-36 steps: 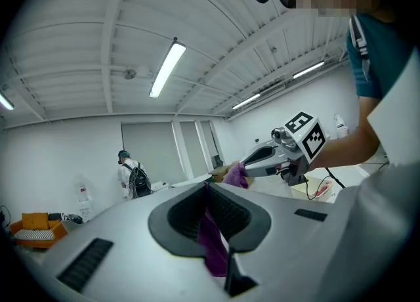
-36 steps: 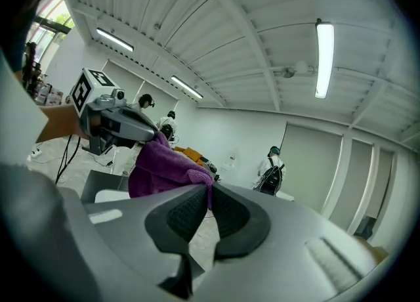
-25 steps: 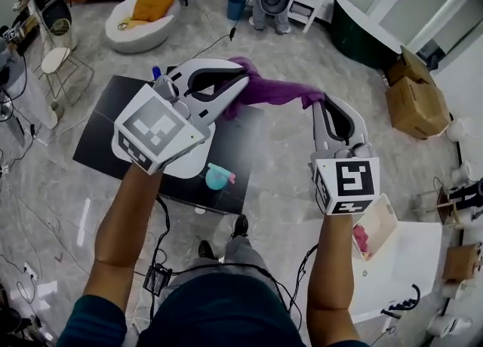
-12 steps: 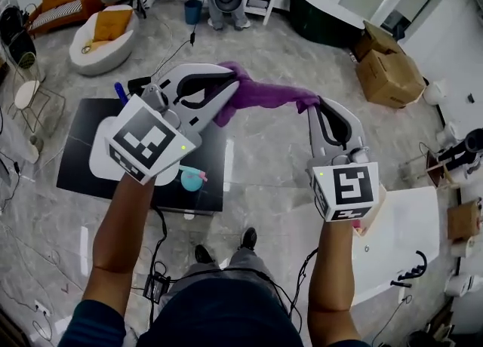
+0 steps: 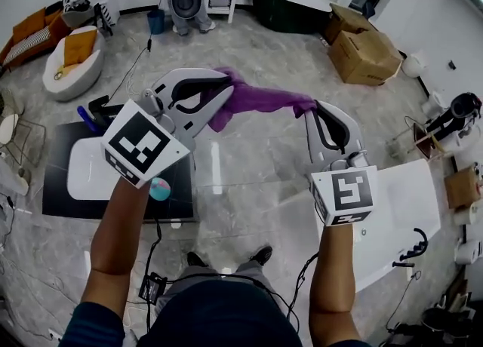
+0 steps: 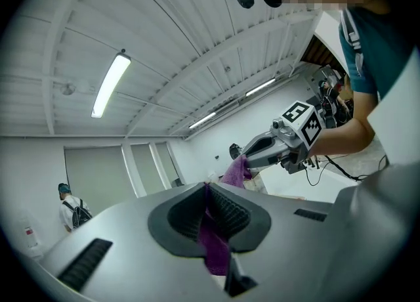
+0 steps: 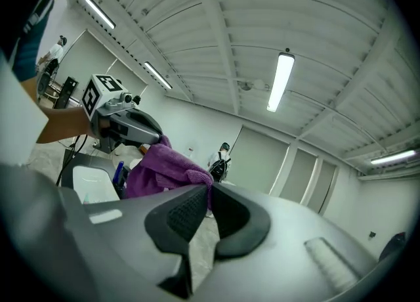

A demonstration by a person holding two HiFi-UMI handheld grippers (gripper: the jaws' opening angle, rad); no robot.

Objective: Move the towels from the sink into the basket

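A purple towel hangs stretched in the air between my two grippers. My left gripper is shut on the towel's left end; in the left gripper view the cloth is pinched between the ribbed pads. My right gripper is shut on the towel's right corner, and the right gripper view shows the towel bunched just past its closed jaws. Each gripper view also shows the other gripper: the right one and the left one. Both point level over the floor.
At the left stands a black table with a white basin and a teal round thing. A white counter lies at the right. Cardboard boxes and a dark tub stand farther off. A person with a backpack stands in the distance.
Both grippers have carried the stretched towel to the right, away from the black table and toward the white counter. Both grips look unchanged.
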